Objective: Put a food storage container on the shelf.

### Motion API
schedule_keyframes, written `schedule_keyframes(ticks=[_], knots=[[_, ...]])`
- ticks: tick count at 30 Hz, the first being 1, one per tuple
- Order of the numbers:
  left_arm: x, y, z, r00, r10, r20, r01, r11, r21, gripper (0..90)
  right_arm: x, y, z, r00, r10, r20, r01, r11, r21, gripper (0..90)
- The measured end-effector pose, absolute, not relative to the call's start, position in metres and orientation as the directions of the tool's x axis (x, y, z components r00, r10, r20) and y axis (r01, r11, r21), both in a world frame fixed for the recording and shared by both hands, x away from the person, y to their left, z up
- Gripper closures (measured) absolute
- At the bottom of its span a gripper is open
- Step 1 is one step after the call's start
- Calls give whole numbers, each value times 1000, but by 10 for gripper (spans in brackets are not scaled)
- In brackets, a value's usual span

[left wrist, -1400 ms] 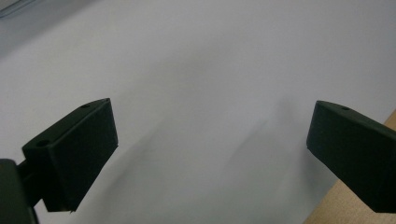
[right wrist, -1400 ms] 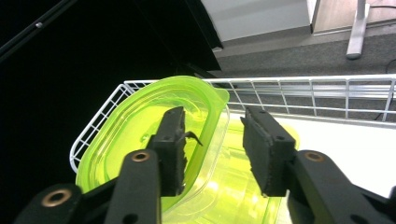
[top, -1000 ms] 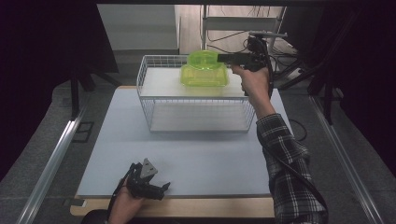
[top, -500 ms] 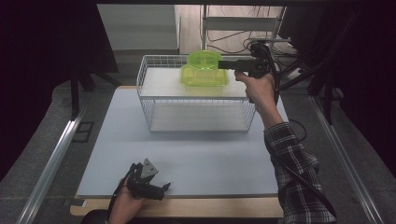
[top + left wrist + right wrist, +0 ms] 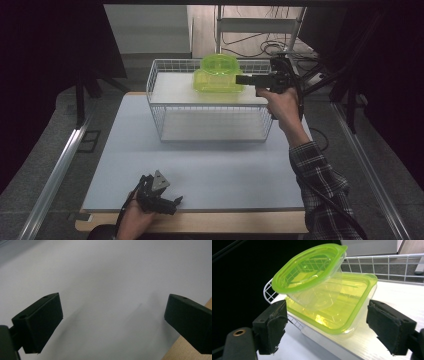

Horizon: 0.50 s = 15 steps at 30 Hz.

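Right gripper (image 5: pixel 325 332): jaws wide apart, empty, just before green containers (image 5: pixel 329 305) stacked atop wire basket (image 5: pixel 210 107) | left gripper (image 5: pixel 112 322): wide apart, empty, low over bench (image 5: pixel 215 165) near edge.

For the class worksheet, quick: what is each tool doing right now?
Left tool: open, holding nothing, over the table.
Right tool: open, holding nothing, at the green container.

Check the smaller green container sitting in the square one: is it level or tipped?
Tipped. In the right gripper view the smaller container leans inside the square container, its rim slanting up toward the wire basket.
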<state>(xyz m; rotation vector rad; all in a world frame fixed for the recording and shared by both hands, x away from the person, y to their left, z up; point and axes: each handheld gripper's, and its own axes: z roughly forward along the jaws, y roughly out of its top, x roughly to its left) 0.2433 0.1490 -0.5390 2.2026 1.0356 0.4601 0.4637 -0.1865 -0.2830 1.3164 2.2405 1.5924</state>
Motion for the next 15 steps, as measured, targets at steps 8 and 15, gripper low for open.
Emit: schedule_keyframes(ticks=[8, 15], knots=[[243, 149, -540, 625, 780, 35, 554, -474, 685, 15, 454, -188, -293, -638, 695, 332, 569, 134, 812, 139], [244, 148, -540, 626, 779, 37, 554, -477, 683, 15, 444, -187, -305, -653, 692, 308, 570, 181, 802, 111]])
